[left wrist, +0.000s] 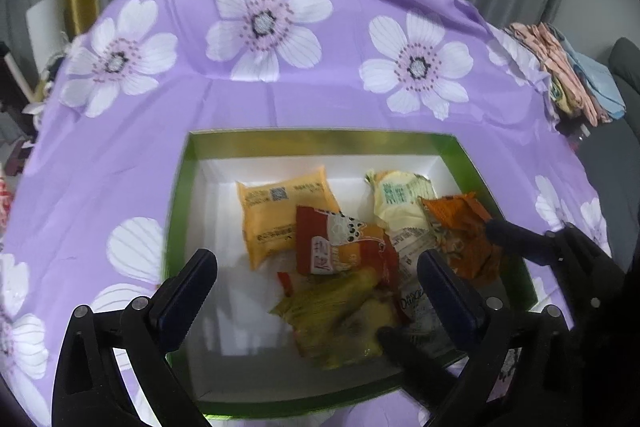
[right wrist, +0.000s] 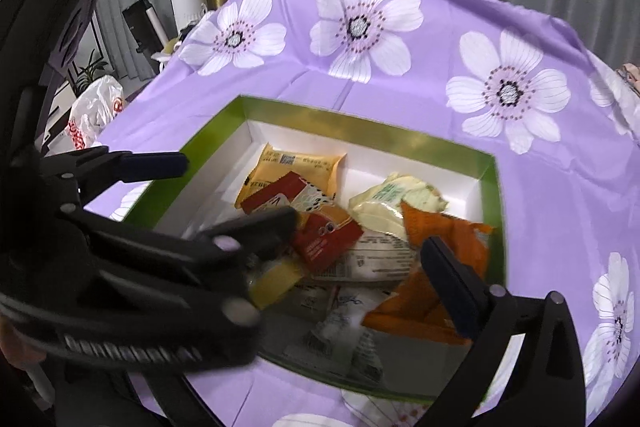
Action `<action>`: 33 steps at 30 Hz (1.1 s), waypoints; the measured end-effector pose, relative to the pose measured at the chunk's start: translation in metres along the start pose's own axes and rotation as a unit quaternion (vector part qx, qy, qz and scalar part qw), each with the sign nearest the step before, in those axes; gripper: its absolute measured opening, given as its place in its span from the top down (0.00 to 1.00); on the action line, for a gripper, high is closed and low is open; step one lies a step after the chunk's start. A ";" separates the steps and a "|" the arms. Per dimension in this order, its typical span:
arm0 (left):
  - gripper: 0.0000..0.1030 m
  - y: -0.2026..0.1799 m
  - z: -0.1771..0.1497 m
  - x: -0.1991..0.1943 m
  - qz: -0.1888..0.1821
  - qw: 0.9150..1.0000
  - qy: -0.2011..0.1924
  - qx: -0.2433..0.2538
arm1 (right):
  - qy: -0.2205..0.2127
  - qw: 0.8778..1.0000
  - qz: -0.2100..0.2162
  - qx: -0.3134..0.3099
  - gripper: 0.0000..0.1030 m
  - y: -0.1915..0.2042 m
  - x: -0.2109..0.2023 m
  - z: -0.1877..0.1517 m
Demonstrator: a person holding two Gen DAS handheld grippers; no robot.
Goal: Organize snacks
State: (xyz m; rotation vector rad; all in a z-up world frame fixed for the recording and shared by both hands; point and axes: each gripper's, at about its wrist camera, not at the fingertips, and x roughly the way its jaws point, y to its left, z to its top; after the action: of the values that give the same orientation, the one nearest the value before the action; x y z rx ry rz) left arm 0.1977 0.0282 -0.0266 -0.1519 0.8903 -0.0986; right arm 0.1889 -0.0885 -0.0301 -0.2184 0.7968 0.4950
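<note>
Purple flowered cloth is spread under the green box [left wrist: 182,187], where the snack packets [left wrist: 340,251] are piled toward its right half, straddled by the gaping, empty left gripper [left wrist: 316,283], the equally wide-open right gripper [right wrist: 360,239] being poised closer.

Black plastic tongs [left wrist: 316,291], navy ribbed pads [left wrist: 448,291], silver rivets

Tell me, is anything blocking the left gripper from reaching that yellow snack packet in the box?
Nothing visible does. The left gripper hangs open above the box, and the yellow packet lies just ahead; only its near corner is tucked under the red packet.
</note>
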 end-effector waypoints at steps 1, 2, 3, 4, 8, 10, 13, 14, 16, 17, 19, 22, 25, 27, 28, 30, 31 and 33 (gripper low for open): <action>0.03 0.000 0.000 -0.005 0.009 1.000 -0.005 0.000 | -0.002 1.000 -0.005 0.001 0.00 -0.002 -0.005 -0.001; 0.03 0.000 0.000 -0.009 0.014 1.000 -0.008 -0.002 | -0.003 1.000 -0.010 0.004 0.00 -0.003 -0.008 -0.002; 0.03 0.001 0.000 -0.014 0.017 1.000 -0.012 -0.003 | -0.004 1.000 -0.014 0.007 0.00 -0.005 -0.011 -0.003; 0.03 0.000 0.000 -0.019 0.017 1.000 -0.016 -0.006 | -0.005 1.000 -0.018 0.010 0.00 -0.007 -0.016 -0.004; 0.03 -0.003 -0.002 -0.038 0.035 0.999 -0.026 -0.003 | -0.017 0.999 -0.034 0.025 0.00 -0.013 -0.037 -0.007; 0.03 -0.007 -0.003 -0.049 0.045 0.999 -0.030 0.002 | -0.023 0.999 -0.038 0.031 0.00 -0.016 -0.047 -0.008; 0.03 -0.008 -0.005 -0.064 0.021 0.999 -0.027 -0.004 | -0.030 0.998 -0.046 0.038 0.00 -0.019 -0.064 -0.011; 0.03 -0.008 -0.007 -0.068 0.017 1.000 -0.025 -0.007 | -0.032 0.998 -0.048 0.040 0.00 -0.019 -0.068 -0.011; 0.03 -0.009 -0.009 -0.077 0.032 0.999 -0.026 -0.005 | -0.037 0.997 -0.052 0.045 0.00 -0.021 -0.076 -0.012; 0.03 -0.011 -0.011 -0.082 0.041 0.999 -0.030 -0.004 | -0.038 0.997 -0.054 0.048 0.00 -0.022 -0.081 -0.013; 0.03 -0.013 -0.015 -0.091 0.062 0.997 -0.038 -0.001 | -0.044 0.996 -0.057 0.054 0.00 -0.025 -0.090 -0.014; 0.03 -0.017 -0.019 -0.105 0.067 0.996 -0.053 0.004 | -0.051 0.995 -0.056 0.061 0.00 -0.026 -0.100 -0.015; 0.03 -0.019 -0.020 -0.114 0.072 0.996 -0.058 0.006 | -0.056 0.995 -0.053 0.067 0.00 -0.027 -0.108 -0.015; 0.03 -0.020 -0.021 -0.120 0.080 0.995 -0.064 0.008 | -0.060 0.995 -0.050 0.068 0.00 -0.027 -0.112 -0.016; 0.03 -0.021 -0.021 -0.122 0.082 0.994 -0.067 0.008 | -0.062 0.994 -0.051 0.068 0.00 -0.027 -0.114 -0.015; 0.03 -0.022 -0.022 -0.126 0.086 0.994 -0.070 0.010 | -0.064 0.994 -0.049 0.068 0.00 -0.026 -0.117 -0.015; 0.03 -0.023 -0.022 -0.127 0.088 0.994 -0.071 0.011 | -0.065 0.994 -0.048 0.069 0.00 -0.026 -0.118 -0.014; 0.03 -0.025 -0.022 -0.129 0.093 0.993 -0.072 0.014 | -0.066 0.994 -0.044 0.071 0.00 -0.026 -0.120 -0.015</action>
State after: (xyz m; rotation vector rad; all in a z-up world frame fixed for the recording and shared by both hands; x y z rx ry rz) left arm 0.0989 0.0205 0.0630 -0.0493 0.7555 0.0732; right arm 0.1219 -0.1577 0.0472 -0.0873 0.6878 0.3633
